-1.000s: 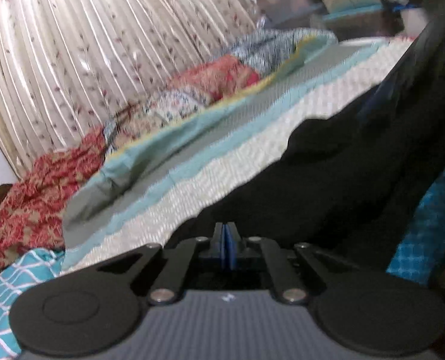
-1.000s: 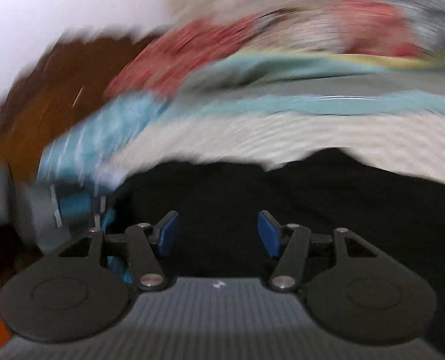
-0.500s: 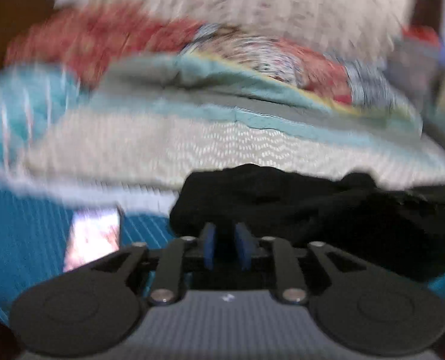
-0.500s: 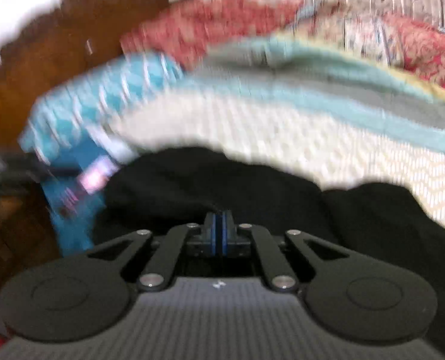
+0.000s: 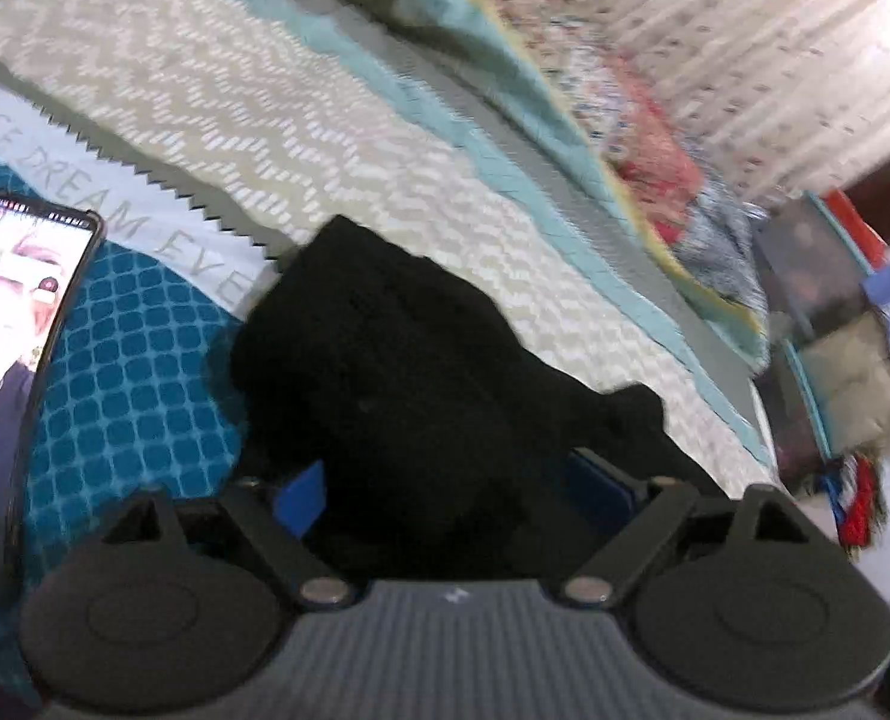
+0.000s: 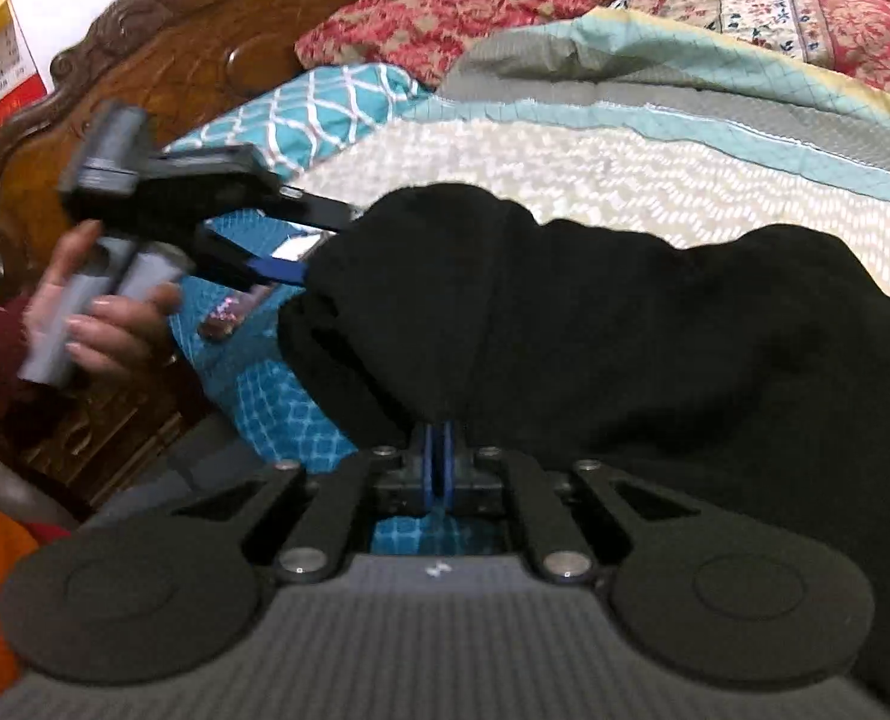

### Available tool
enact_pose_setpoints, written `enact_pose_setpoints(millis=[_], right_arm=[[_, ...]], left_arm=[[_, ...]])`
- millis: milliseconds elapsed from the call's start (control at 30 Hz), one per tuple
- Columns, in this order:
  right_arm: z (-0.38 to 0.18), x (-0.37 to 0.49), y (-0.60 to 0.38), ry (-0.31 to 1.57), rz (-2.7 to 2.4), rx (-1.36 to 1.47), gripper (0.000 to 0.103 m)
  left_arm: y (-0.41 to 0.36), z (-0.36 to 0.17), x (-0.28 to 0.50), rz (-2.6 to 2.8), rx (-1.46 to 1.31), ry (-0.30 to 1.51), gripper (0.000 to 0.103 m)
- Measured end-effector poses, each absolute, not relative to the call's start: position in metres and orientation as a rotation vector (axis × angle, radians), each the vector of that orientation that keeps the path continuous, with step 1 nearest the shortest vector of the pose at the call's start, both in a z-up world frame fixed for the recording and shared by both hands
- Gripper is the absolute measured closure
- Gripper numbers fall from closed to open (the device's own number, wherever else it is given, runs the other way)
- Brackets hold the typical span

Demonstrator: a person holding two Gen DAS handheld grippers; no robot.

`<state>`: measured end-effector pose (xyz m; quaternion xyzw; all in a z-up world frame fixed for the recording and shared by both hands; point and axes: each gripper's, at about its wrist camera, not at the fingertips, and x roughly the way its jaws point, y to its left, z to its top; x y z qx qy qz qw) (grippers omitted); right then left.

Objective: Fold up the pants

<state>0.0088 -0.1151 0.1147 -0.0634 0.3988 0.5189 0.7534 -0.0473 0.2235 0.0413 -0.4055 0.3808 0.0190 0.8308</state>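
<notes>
1. The black pants (image 6: 625, 324) are seen bunched in a rumpled heap on the bed, lying partly on the cream zigzag bedspread (image 5: 301, 138) and partly on the teal patterned sheet (image 5: 139, 360).
2. The right tool (image 6: 437, 456) is seen with its blue pads pressed together, a fold of the pants' near edge pinched between them.
3. The left tool (image 5: 454, 486) is seen spread wide, its jaws having just been opening; dark cloth of the pants lies between the blue pads (image 5: 304, 495), and whether either pad touches the cloth cannot be told.
4. In the right wrist view the left tool (image 6: 289, 240) is seen at the left end of the heap, its fingers reaching to the cloth edge, held by a hand (image 6: 103, 312) around a grey grip.
5. A phone (image 5: 7, 330) with a lit screen is seen lying on the teal sheet, left of the pants and apart from them.
6. A grey and teal quilt (image 6: 655, 78) and red floral bedding (image 6: 445, 0) are seen beyond the bedspread.
7. A carved wooden headboard (image 6: 193, 54) is seen behind the left hand, and a pleated curtain (image 5: 775, 48) at the far side of the bed.
</notes>
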Motion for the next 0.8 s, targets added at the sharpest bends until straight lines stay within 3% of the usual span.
enact_pose_setpoints(millis=[100, 167, 200, 300, 333, 400, 500, 667, 800], right_arm=[[0.117, 0.007, -0.118, 0.865, 1.104, -0.144, 0.097], [0.115, 0.007, -0.115, 0.860, 1.079, -0.140, 0.093], [0.116, 0.007, -0.116, 0.849, 1.064, -0.143, 0.089], [0.115, 0.008, -0.114, 0.828, 1.085, -0.159, 0.049], [0.114, 0.007, -0.108, 0.813, 1.109, -0.166, 0.045], [0.111, 0.007, -0.093, 0.791, 1.138, -0.206, 0.046], [0.102, 0.014, -0.073, 0.823, 1.131, -0.274, 0.090], [0.116, 0.015, -0.087, 0.786, 1.167, -0.247, 0.091], [0.097, 0.018, -0.099, 0.891, 1.132, -0.269, 0.088]], left_arm=[[0.240, 0.034, -0.043, 0.085, -0.947, 0.790, 0.023], [0.246, 0.028, -0.043, 0.097, -0.983, 0.785, 0.080], [0.247, 0.027, -0.044, 0.085, -1.001, 0.787, 0.087], [0.243, 0.036, -0.055, 0.073, -0.975, 0.752, 0.091], [0.240, 0.041, -0.059, 0.068, -0.951, 0.741, 0.091], [0.235, 0.056, -0.069, 0.046, -0.924, 0.716, 0.091], [0.227, 0.080, -0.089, 0.009, -0.889, 0.671, 0.092], [0.214, 0.070, -0.113, 0.064, -0.820, 0.724, 0.090], [0.202, 0.034, -0.106, 0.077, -0.807, 0.861, 0.086]])
